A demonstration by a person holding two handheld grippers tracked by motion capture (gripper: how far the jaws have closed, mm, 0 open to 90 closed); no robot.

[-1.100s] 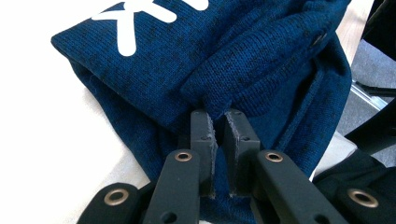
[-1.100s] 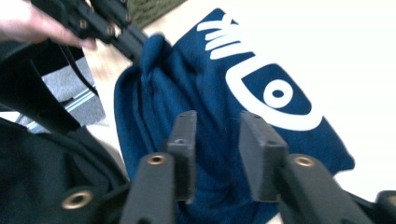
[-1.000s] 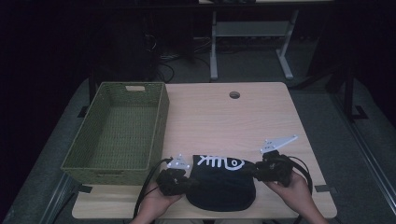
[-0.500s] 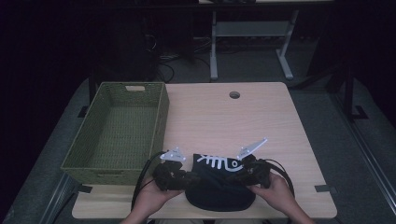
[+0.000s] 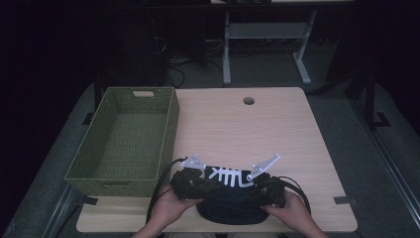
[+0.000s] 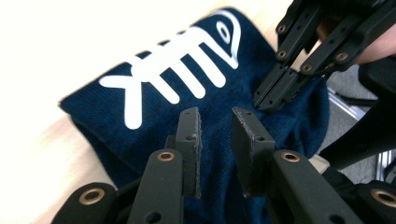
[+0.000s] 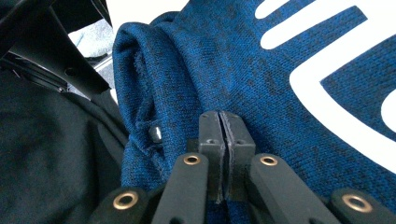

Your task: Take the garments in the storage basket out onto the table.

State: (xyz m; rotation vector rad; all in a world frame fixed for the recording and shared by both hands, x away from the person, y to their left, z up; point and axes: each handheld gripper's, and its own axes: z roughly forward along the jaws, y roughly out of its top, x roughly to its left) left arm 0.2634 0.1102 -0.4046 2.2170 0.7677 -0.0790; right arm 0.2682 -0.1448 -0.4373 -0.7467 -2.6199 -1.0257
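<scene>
Scanning left to right, the green woven basket [image 5: 124,141] stands at about nine o'clock on the worktop [image 5: 277,134], well apart from the work in hand.

The folded navy garment [image 5: 230,201] with a white fish-skeleton print [image 5: 229,175] lies at six o'clock, against the near edge, between the two hands.

Left gripper [image 6: 215,135]: jaws stand a little apart over the cloth. They have just been opening, and no fabric is pinched between the pads. State: open, holding nothing.

Right gripper [image 7: 223,140]: jaws have just been closing and now meet. The right gripper view shows the pads pressed together on the knit near a rolled edge [image 7: 140,93], but whether a fold of cloth is caught between them cannot be told.

Risks, as judged:
- With one side released, a lift by the right gripper alone would likely let the folds fall open and the garment hang unevenly.
- A shallow pinch on the loose knit may slip under the garment's weight.
- The bundle sits at the near edge; a pull toward six o'clock could drag it off the worktop.
- The two grippers work close together and could knock jaws.

Orientation: the garment's long axis runs nine to three o'clock. The fish runs along that axis, but its head end cannot be made out in the high view.
</scene>
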